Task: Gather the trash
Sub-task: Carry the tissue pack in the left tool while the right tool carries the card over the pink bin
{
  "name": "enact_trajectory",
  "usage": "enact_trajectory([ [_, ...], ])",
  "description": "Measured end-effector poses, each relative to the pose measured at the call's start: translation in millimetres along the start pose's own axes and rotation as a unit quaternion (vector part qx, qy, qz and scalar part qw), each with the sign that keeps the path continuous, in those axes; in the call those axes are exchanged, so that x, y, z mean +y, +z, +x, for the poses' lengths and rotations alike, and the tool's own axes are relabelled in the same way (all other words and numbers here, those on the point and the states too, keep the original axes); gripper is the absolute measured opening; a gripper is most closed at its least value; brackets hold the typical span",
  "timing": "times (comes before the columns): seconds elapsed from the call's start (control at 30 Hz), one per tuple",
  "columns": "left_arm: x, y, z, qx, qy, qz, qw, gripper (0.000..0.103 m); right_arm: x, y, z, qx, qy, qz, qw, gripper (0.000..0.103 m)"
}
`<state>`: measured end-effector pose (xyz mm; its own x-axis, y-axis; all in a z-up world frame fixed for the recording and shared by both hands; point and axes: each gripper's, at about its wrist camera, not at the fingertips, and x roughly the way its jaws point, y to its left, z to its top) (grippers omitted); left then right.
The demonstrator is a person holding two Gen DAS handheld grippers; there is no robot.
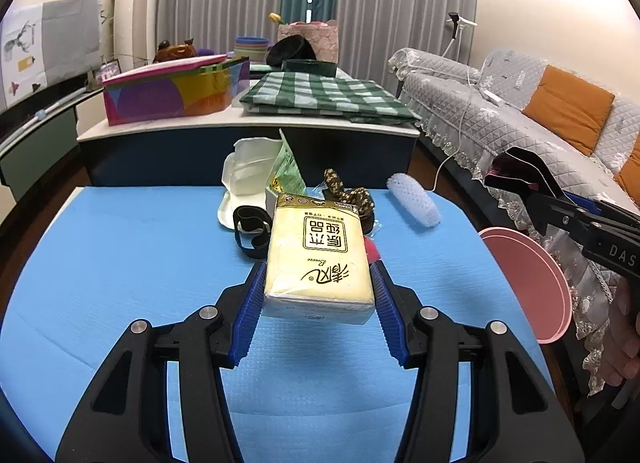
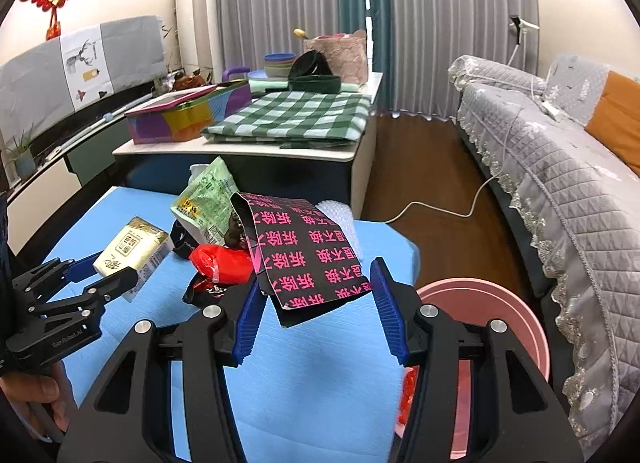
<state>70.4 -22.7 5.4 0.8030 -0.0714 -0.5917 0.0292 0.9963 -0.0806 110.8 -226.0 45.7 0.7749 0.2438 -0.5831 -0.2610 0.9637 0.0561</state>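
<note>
both hand-held grippers carry something. left hand-held gripper point(image 1: 318, 295) is clamped on a yellow tissue pack point(image 1: 318, 259), its blue pads pressing the two long sides, and the pack seems to hang a little above the blue bench point(image 1: 120, 263). right hand-held gripper point(image 2: 316, 303) is clamped on a black bag with pink characters point(image 2: 304, 251); the pads pinch its lower edge, so the rest of the bag stands out forward, free of the bench. i think each piece is held by its near end because that is the side the person can reach first, and a side grip keeps the soft pack from slipping.

the pink bin point(image 2: 492, 303) stands just beside the right edge of the bench, lower than the top, so it is probably the place for the trash. the bag is already near it; the tissue pack is farther to the left and must cross the bench.

more things wait at the far side of the bench: a white food container point(image 1: 248, 175), a green packet point(image 1: 286, 171), a black band point(image 1: 250, 229), a patterned wrapper point(image 1: 348, 193), a white foam net point(image 1: 414, 199) and a red plastic piece point(image 2: 220, 263). the right hand-held gripper is between the tissue pack and the bin, so the two hands can get in each other's way there.
</note>
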Motion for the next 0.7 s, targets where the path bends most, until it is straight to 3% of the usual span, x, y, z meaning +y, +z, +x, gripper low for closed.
enact_trajectory([
  [0.7,-42,5,-22,-0.013,-0.027,0.01,0.9995,0.052,-48,-4,-54,-0.03,-0.044,0.041,0.998,0.052],
])
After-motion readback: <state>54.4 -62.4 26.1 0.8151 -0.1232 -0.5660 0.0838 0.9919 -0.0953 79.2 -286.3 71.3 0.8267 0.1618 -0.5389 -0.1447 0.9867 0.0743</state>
